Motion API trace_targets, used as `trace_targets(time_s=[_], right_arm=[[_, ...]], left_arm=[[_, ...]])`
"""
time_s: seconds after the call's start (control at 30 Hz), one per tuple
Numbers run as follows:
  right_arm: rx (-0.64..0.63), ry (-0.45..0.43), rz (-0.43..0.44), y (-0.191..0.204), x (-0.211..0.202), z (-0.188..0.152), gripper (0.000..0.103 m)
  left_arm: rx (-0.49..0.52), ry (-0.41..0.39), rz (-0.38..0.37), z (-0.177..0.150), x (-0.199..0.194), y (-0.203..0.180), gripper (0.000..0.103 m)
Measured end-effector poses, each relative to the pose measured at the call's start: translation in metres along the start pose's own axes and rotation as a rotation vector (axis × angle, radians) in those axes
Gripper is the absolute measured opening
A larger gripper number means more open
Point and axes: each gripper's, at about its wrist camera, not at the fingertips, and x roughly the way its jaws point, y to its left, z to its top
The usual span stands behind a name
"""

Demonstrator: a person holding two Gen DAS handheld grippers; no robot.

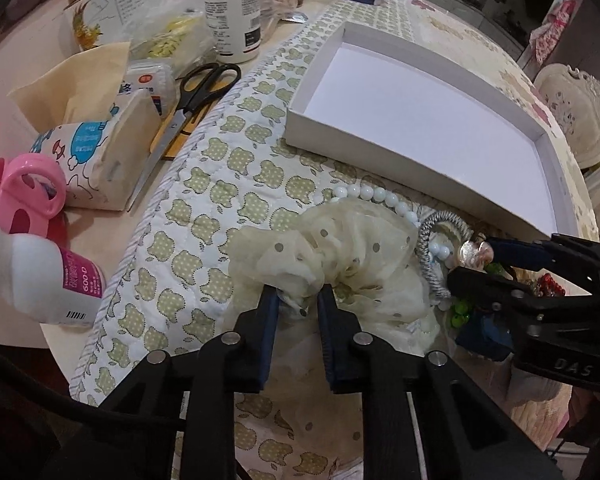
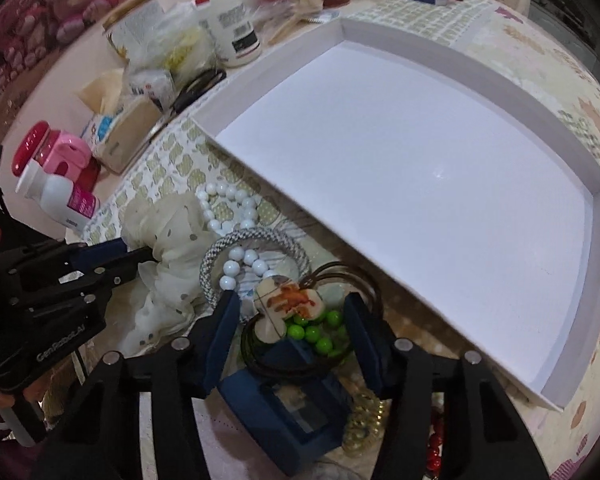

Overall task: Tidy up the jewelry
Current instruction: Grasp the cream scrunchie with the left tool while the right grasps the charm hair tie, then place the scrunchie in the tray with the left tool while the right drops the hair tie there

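A pile of jewelry lies on the quilted mat in front of a wide white tray (image 1: 342, 136) (image 2: 268, 80). My left gripper (image 1: 298, 294) is shut on a cream dotted gauze scrunchie (image 1: 340, 256), which also shows in the right wrist view (image 2: 168, 232). My right gripper (image 2: 290, 306) is open, its fingers on either side of a white and orange flower pendant (image 2: 290, 300) on dark cord. Beside it lie a white bead necklace (image 2: 228, 204), a silver woven bangle (image 2: 256, 236), green beads (image 2: 316, 334) and a blue box (image 2: 284, 404).
Left of the mat stand scissors (image 1: 196, 92), a tissue pack (image 1: 96, 152), a pink clip (image 1: 32, 196), white bottles (image 1: 232, 12) (image 1: 40, 276) and a tin (image 1: 108, 4). Gold hair ties (image 2: 364, 424) and red beads (image 2: 436, 444) lie by the blue box. A chair (image 1: 576, 104) stands beyond the table.
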Motion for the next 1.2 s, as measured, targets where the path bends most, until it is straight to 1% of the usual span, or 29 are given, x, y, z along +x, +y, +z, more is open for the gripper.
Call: trace_targets(time_s=[0.03,0.07,0.1,0.13,0.2,0.27,0.3,0.43,0.57,0.7,0.83,0.9,1.03,1.1,1.2], right_arm=[[0.000,0.004,0.004,0.000,0.001,0.000,0.051],[0.000,-0.001,0.006,-0.001,0.001,0.000,0.047],[0.001,-0.013,0.003,-0.001,0.000,0.000,0.036],[0.008,-0.018,0.000,-0.003,-0.001,0.000,0.036],[0.025,-0.030,0.027,-0.006,-0.006,-0.002,0.036],[0.017,-0.049,0.034,-0.005,-0.012,-0.005,0.036],[0.015,-0.054,0.035,-0.004,-0.014,-0.005,0.036],[0.030,-0.094,0.049,-0.004,-0.027,-0.009,0.036],[0.045,-0.137,0.059,-0.006,-0.046,-0.013,0.036],[0.066,-0.200,0.065,-0.014,-0.074,-0.014,0.036],[0.090,-0.261,0.061,-0.025,-0.101,-0.015,0.036],[0.105,-0.285,0.048,-0.033,-0.112,-0.014,0.036],[0.148,-0.308,0.016,-0.056,-0.122,-0.011,0.036],[0.173,-0.313,0.002,-0.067,-0.123,-0.009,0.036],[0.210,-0.306,-0.025,-0.085,-0.118,-0.005,0.036]], left_arm=[[0.004,0.004,0.001,0.000,0.001,-0.001,0.024],[0.004,0.006,0.001,0.000,0.001,-0.002,0.025],[0.005,0.009,0.003,0.000,0.003,-0.003,0.025],[0.006,0.009,0.008,0.000,0.004,-0.003,0.025],[0.009,0.004,0.008,0.000,0.004,-0.004,0.025],[0.008,-0.010,0.011,-0.001,0.003,-0.003,0.017],[0.005,-0.014,0.008,-0.001,0.002,-0.002,0.010],[-0.023,-0.034,-0.022,0.002,-0.006,0.006,0.004],[-0.032,-0.064,-0.027,0.006,-0.021,0.012,0.003],[-0.044,-0.083,-0.045,0.009,-0.037,0.015,0.002],[-0.044,-0.117,-0.047,0.017,-0.053,0.013,0.002],[-0.040,-0.140,-0.052,0.026,-0.062,0.009,0.002],[-0.020,-0.176,-0.050,0.046,-0.068,-0.003,0.002],[-0.002,-0.190,-0.050,0.062,-0.066,-0.013,0.002],[0.006,-0.188,-0.062,0.086,-0.057,-0.022,0.002]])
